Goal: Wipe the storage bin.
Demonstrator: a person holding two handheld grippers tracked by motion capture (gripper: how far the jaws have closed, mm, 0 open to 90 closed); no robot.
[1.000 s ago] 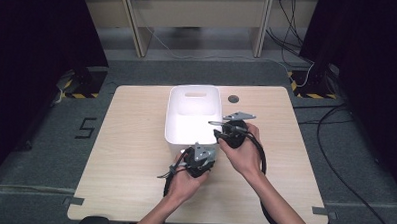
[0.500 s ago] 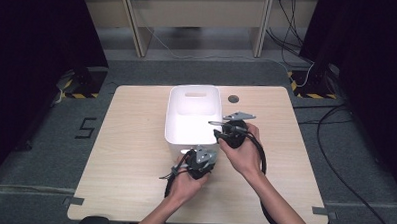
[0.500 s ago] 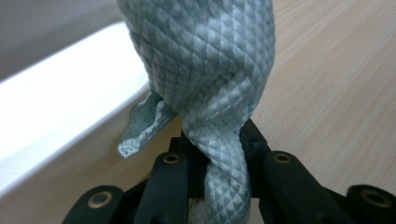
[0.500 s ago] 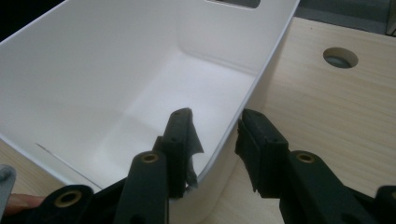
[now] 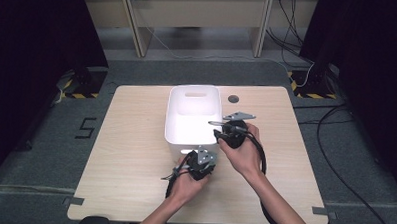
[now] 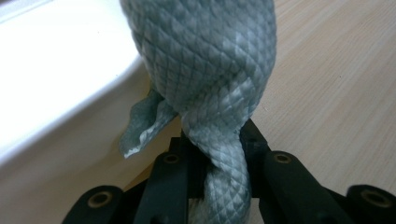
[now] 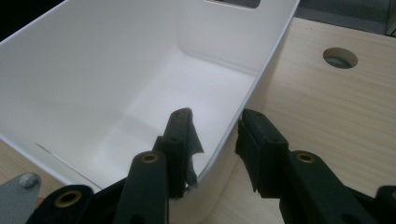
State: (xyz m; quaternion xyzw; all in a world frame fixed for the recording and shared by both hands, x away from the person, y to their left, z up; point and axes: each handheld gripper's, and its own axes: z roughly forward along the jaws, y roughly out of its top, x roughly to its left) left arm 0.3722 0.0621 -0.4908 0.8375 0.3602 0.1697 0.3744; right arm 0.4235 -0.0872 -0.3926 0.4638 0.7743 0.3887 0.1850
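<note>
At the near wall of the white plastic bin (image 5: 194, 117), about 6 o'clock from its middle in the high view, I see my left gripper (image 5: 201, 161). In the left gripper view its jaws are squeezed tight on a grey-green cloth with a diamond weave (image 6: 205, 79). The cloth is twisted into a thick rope, and its long way runs straight out from the jaws. The bin's white rim (image 6: 60, 88) sits at 10 o'clock from the cloth, very near. So I think the cloth must go up and over that rim next.

My right gripper (image 7: 212, 133) is at the bin's 3 o'clock side. Its jaws stand apart, one inside the bin wall (image 7: 261, 70) and one outside, not pinching it. The left gripper is the closer one to the cloth.
</note>
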